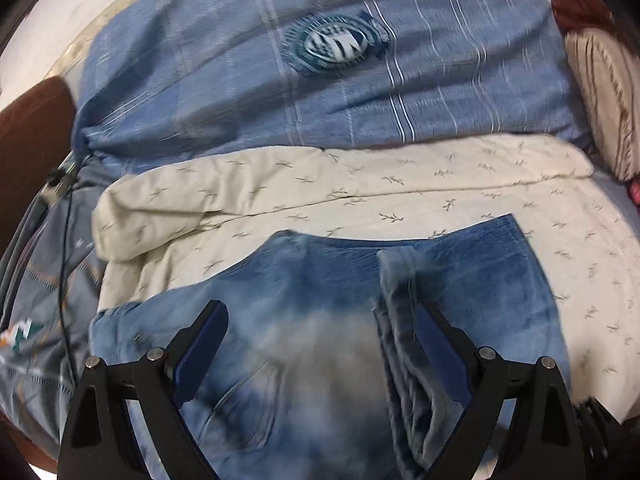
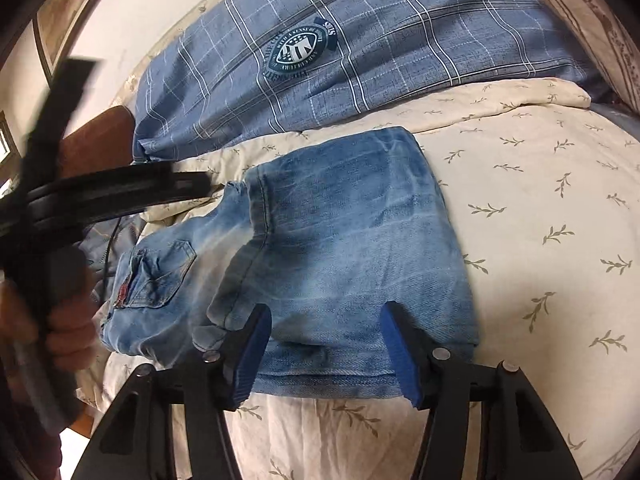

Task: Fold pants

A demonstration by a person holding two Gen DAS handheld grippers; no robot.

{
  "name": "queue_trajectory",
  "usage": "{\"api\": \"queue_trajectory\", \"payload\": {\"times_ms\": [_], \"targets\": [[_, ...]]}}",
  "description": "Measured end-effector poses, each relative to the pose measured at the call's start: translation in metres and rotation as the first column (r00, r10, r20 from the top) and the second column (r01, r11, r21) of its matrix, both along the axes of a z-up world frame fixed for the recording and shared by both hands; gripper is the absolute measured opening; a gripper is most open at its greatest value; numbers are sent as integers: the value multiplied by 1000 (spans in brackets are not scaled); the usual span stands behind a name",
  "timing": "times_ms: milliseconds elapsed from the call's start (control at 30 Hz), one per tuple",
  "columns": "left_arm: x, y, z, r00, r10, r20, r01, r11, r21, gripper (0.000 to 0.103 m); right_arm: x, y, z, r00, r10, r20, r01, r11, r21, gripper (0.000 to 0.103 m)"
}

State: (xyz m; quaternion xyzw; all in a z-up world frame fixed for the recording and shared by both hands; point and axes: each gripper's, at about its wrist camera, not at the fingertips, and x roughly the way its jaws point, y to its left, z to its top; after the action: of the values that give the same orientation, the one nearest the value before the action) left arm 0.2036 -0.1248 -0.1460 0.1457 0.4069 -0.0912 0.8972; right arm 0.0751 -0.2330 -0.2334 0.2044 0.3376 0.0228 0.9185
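Note:
Faded blue jeans [image 2: 344,224] lie folded into a compact bundle on a cream leaf-print bedspread [image 2: 540,200], with a back pocket [image 2: 160,276] showing at the left end. My right gripper [image 2: 326,312] hovers at the bundle's near hem. Its blue pads [image 2: 400,352] stand apart on either side of the denim and do not pinch it. In the blurred left wrist view, my left gripper [image 1: 322,312] is wide open just above the jeans [image 1: 312,280], beside a folded leg edge [image 1: 400,320], with nothing gripped. A hand [image 2: 64,332] holds a blurred black tool at the far left.
A blue plaid quilt [image 2: 360,60] with a round crest badge [image 2: 300,52] is piled behind the jeans. A striped cushion [image 1: 600,92] sits at the right, a brown headboard [image 1: 32,140] at the left. A black cable [image 1: 64,260] runs down the bed's left side.

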Motion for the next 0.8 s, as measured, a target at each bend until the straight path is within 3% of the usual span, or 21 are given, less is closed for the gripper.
{"api": "queue_trajectory", "payload": {"times_ms": [200, 433, 633, 800], "targets": [[29, -21, -29, 998, 43, -53, -39, 995, 87, 94, -1, -2, -1, 1000, 6, -2, -6, 1000, -4, 60], [43, -26, -50, 996, 61, -61, -54, 993, 104, 96, 0, -4, -2, 1000, 11, 5, -11, 1000, 9, 60], [32, -17, -36, 995, 67, -73, -61, 995, 85, 96, 2, -4, -1, 1000, 11, 5, -11, 1000, 8, 62], [-6, 23, -6, 997, 71, -43, -72, 997, -10, 96, 3, -3, -1, 1000, -2, 3, 2, 1000, 8, 62]]}}
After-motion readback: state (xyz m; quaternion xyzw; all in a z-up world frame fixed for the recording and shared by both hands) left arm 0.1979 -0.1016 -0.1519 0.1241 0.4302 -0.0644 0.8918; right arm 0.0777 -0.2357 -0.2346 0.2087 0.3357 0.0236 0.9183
